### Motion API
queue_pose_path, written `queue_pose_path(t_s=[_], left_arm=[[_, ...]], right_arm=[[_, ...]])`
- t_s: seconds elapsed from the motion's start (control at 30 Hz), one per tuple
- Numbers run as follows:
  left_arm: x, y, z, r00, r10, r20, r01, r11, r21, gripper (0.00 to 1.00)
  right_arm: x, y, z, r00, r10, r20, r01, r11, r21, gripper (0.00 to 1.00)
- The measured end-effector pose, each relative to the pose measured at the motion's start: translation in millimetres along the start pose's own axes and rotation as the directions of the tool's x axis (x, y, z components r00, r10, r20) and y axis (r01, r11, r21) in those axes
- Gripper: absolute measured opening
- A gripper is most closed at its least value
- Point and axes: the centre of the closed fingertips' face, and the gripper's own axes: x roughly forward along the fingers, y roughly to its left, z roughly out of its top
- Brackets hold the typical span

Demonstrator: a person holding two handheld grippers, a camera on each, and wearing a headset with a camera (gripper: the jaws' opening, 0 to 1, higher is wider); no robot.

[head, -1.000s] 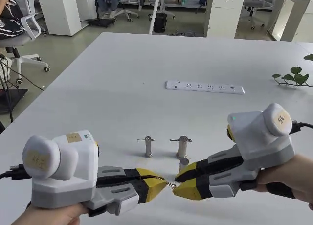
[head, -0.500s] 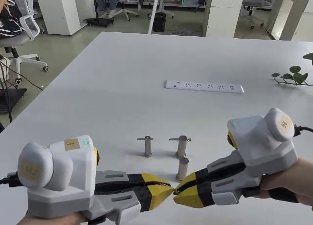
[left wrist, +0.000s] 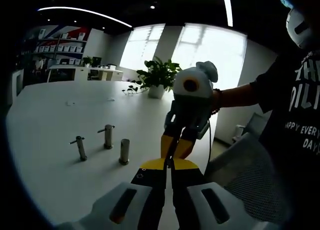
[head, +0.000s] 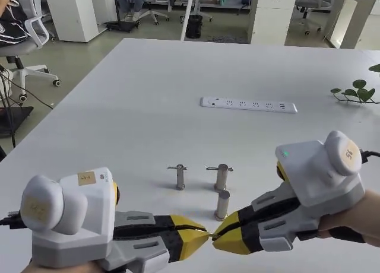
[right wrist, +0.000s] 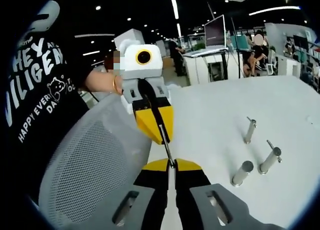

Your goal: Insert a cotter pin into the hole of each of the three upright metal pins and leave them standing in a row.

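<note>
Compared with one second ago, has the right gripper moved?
Yes. The right gripper has drawn back toward the person, uncovering the nearest metal pin.

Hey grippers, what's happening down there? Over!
Left gripper, right gripper shut on cotter pin, tip to tip. Nearest metal pin unpinned. Nothing blocking it.

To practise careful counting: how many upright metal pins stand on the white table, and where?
3. The left pin and right pin stand side by side, each carrying a cotter pin; the bare third pin stands nearer the camera. None seems hidden.
</note>
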Motion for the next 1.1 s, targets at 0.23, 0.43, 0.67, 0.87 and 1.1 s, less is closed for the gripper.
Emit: queue_pose_path(t_s=[0.23, 0.43, 0.67, 0.87, 1.1], left_arm=[[3.7, 4.9, -2.4, 0.9992, 0.034, -0.021, -0.034, 0.999, 0.037, 0.04], [3.6, 11.8, -3.8, 0.9966, 0.077, -0.029, -0.075, 0.996, 0.051, 0.05], [5.2, 13.5, -7.8, 0.9938, 0.105, -0.036, -0.103, 0.993, 0.063, 0.13], [7.3, 23.2, -7.4, 0.9857, 0.167, -0.023, -0.162, 0.978, 0.128, 0.23], [11.7, 37.8, -8.8, 0.9728, 0.230, -0.023, -0.224, 0.962, 0.154, 0.29]], right_arm=[[0.6, -2.3, -3.9, 0.9992, -0.022, -0.034, 0.021, 0.999, -0.028, 0.00], [-1.1, -8.5, -6.5, 0.9962, -0.056, -0.066, 0.052, 0.997, -0.054, 0.00], [-8.5, -22.7, -15.5, 0.9843, -0.125, -0.125, 0.114, 0.990, -0.087, 0.00], [-17.1, -36.6, -26.2, 0.9661, -0.186, -0.179, 0.168, 0.979, -0.115, 0.00], [-29.2, -53.7, -37.9, 0.9376, -0.249, -0.242, 0.215, 0.964, -0.159, 0.00]])
